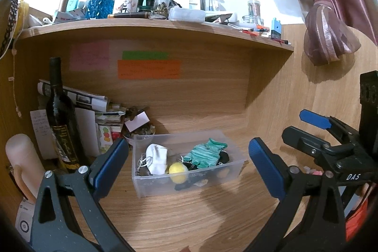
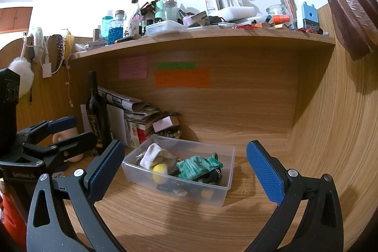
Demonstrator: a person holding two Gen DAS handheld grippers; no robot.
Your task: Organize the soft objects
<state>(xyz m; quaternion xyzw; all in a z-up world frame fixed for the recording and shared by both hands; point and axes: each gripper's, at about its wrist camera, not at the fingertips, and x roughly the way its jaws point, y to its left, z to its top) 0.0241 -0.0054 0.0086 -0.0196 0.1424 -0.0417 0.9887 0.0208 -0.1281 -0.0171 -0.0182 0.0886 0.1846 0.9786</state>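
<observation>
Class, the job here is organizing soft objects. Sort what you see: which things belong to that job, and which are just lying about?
Job:
clear plastic bin
white sock
green striped sock
yellow ball
left claw
right claw

Lying about:
wine bottle
sticky notes
newspapers
shelf bottles

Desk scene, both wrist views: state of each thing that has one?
Left gripper: open, empty, above the desk.
Right gripper: open, empty.
Clear bin: upright, no lid, partly filled.
Green sock: inside the bin, on top.
White sock: inside the bin, crumpled.
Yellow ball: inside the bin, against the front wall.
Wine bottle: upright, capped.
Curtain: tied back.
</observation>
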